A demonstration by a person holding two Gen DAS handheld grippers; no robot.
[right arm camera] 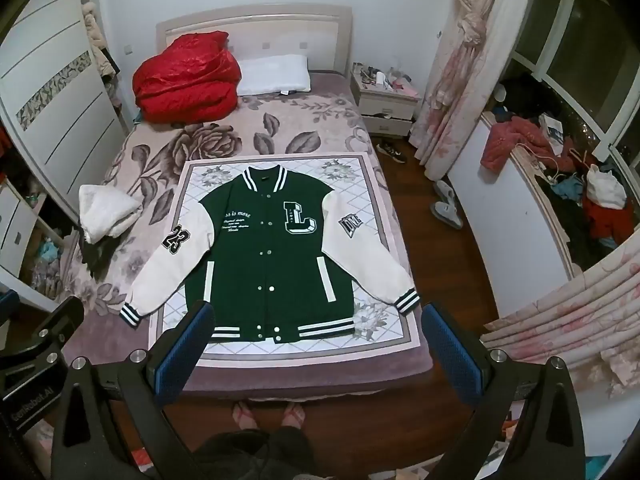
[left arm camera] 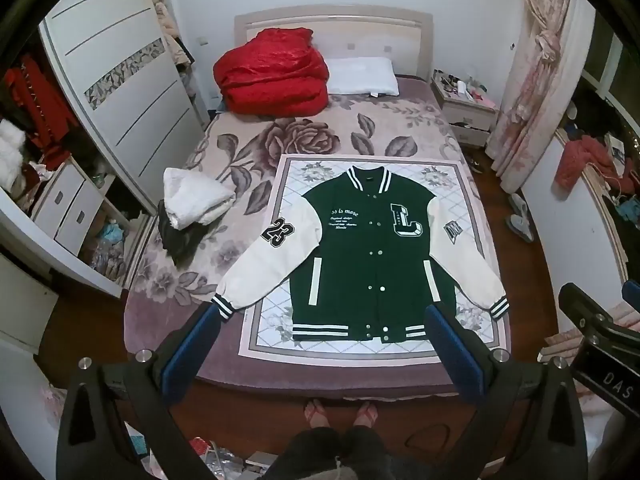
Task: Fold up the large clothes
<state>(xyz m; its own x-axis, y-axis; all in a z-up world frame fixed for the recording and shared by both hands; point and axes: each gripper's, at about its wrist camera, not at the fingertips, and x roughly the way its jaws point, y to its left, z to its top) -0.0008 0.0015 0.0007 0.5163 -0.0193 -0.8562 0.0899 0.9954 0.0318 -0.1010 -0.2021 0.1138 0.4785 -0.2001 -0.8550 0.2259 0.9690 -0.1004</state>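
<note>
A green varsity jacket (left arm camera: 372, 252) with white sleeves lies flat, front up and buttoned, on a quilted mat (left arm camera: 452, 184) at the foot of the bed; it also shows in the right wrist view (right arm camera: 268, 256). Both sleeves spread out and down to striped cuffs. My left gripper (left arm camera: 324, 320) is open and empty, held high above the jacket's hem. My right gripper (right arm camera: 316, 316) is open and empty, also high above the hem. Each gripper's body shows at the edge of the other's view.
A folded white garment (left arm camera: 196, 200) on a dark one lies left of the mat. A red quilt (left arm camera: 272, 76) and a white pillow (left arm camera: 364, 76) sit at the headboard. A wardrobe (left arm camera: 120, 92) stands left, a nightstand (left arm camera: 468, 112) and curtains right. My feet (left arm camera: 340, 414) stand at the bed's foot.
</note>
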